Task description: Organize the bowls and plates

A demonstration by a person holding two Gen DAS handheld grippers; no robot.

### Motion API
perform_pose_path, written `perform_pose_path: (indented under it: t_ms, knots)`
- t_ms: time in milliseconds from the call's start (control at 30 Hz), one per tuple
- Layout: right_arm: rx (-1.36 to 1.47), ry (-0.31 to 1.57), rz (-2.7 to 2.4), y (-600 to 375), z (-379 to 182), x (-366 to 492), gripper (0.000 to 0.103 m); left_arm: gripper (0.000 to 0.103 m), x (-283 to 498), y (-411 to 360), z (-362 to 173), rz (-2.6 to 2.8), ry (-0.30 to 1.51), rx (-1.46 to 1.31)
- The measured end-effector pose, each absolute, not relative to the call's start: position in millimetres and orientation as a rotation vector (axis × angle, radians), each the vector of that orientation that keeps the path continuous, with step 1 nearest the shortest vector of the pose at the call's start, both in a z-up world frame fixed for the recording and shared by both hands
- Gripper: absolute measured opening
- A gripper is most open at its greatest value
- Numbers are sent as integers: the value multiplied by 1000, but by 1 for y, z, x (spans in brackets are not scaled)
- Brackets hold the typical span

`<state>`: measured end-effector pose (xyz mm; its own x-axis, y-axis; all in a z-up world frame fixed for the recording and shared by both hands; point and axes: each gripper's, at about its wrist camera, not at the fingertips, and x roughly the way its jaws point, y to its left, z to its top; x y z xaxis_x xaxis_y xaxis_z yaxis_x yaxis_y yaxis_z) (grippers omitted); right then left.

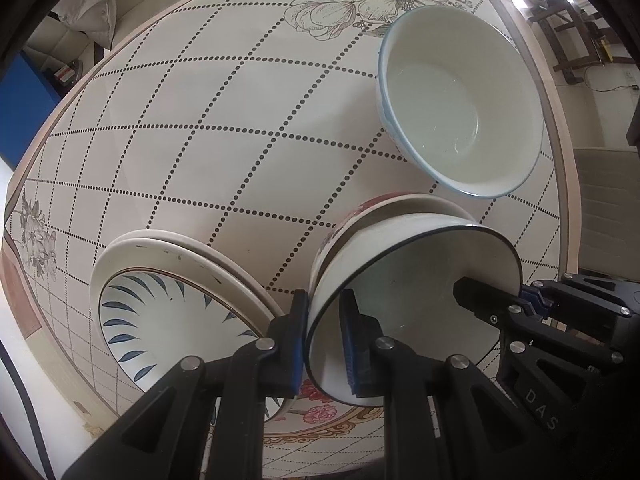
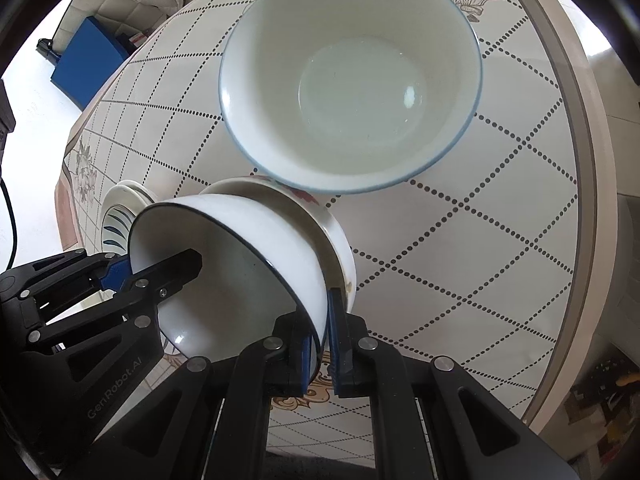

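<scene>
My left gripper [image 1: 324, 340] has its jaws clamped on the rim of a dark-rimmed white bowl [image 1: 404, 276] tilted over a flowered bowl [image 1: 352, 220], my right gripper [image 1: 516, 304] pinching the opposite rim, above the patterned worktop [image 1: 200, 120].

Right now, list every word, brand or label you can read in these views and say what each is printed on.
"DAS" on the right gripper's black arm, seen from the left wrist view; any further letters are cut off.
"GenRobot.AI" on the left gripper's black arm, seen from the right wrist view.
Nothing readable shows on the bowls, plates or tablecloth.
</scene>
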<state>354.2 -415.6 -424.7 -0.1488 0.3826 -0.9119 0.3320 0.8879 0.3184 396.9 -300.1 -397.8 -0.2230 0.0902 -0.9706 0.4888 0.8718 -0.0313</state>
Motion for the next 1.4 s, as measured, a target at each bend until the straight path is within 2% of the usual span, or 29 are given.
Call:
perform_pose_path:
  t_ms: [367,533,700,900,967,1000,1067,1100,1133,1233,1400]
  knots:
    - [557,1773,37,-420,-411,360,18,13,390,-296,-402,-366,1798,402]
    - [549,1768,16,-424,-409,353,7,13,386,-293,-404,-366,1792,392]
    - [562,1760,22,-429,-410,351,7,13,379,-294,-402,-366,1791,387]
    - [485,1693,57,-431,-385,352,8,15,387,-290,-356,-357,1644,327]
    - [461,1654,60,-440,-369,354,9,21,399,-289,-341,-365,1606,262]
    - [441,1629,49,-445,-361,355,14,24,406,-291,-337,-369,1599,235]
    - [391,1596,13,-457,-348,360,37,32,424,-296,-334,-391,1601,188]
    - [381,1586,1,-464,-344,363,61,32,431,-301,-335,-396,1606,173]
    - [387,1573,-6,-472,-342,367,71,34,437,-305,-338,-400,1613,159]
    - [448,1549,-31,-495,-342,381,71,39,457,-320,-349,-430,1658,127]
    - [565,1562,-30,-517,-365,407,70,39,478,-342,-373,-446,1713,148]
